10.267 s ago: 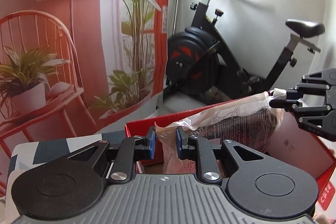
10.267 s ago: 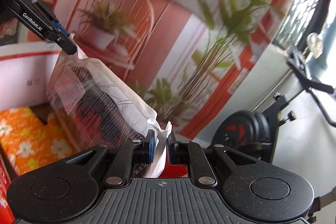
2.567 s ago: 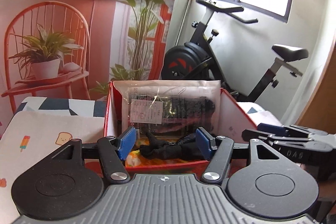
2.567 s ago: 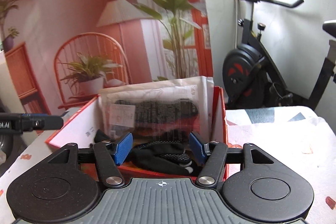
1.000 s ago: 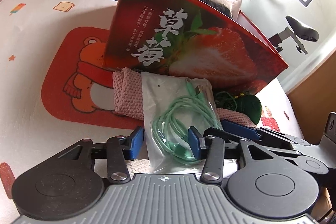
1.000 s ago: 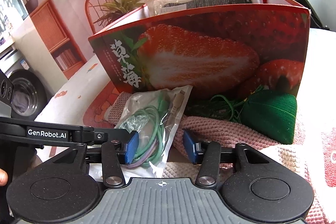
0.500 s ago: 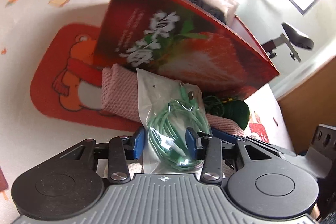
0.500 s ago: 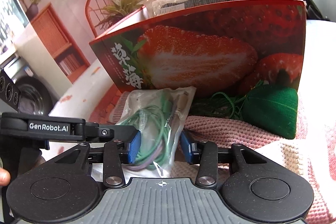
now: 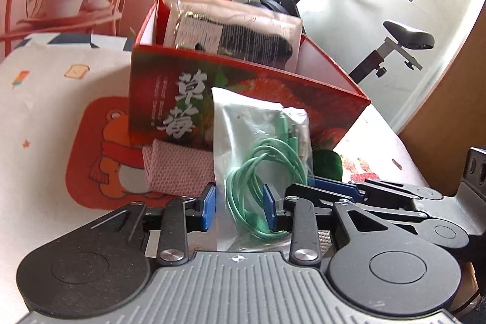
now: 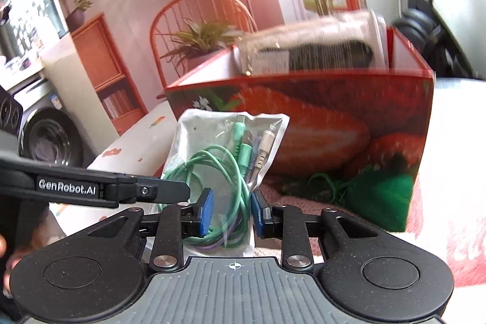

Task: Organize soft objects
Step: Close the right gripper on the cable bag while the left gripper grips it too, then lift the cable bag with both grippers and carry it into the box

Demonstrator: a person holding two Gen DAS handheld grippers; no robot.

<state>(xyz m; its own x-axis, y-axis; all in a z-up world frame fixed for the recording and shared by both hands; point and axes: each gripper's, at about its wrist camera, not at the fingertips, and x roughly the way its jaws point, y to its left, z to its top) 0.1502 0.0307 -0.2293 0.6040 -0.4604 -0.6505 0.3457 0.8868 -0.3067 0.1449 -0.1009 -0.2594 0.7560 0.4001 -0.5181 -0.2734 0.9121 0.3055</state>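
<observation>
Both grippers pinch the cable bag (image 9: 261, 160), held upright in front of the strawberry box (image 9: 243, 87). Left gripper (image 9: 240, 210) and right gripper (image 10: 232, 213) have just been closing, jaws pressed on the bag's lower part. Lift evenly, carry to 12 o'clock over the box rim, keep pressure equal, avoid twisting the plastic.

Red strawberry-print box (image 9: 243, 99), mint-green cables in clear bag (image 9: 264, 148), pink knit cloth (image 9: 176, 169), blue finger pads (image 10: 206, 214).

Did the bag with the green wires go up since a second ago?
Yes. The bag of green cables now stands higher against the strawberry box, off the pink knit cloth.
</observation>
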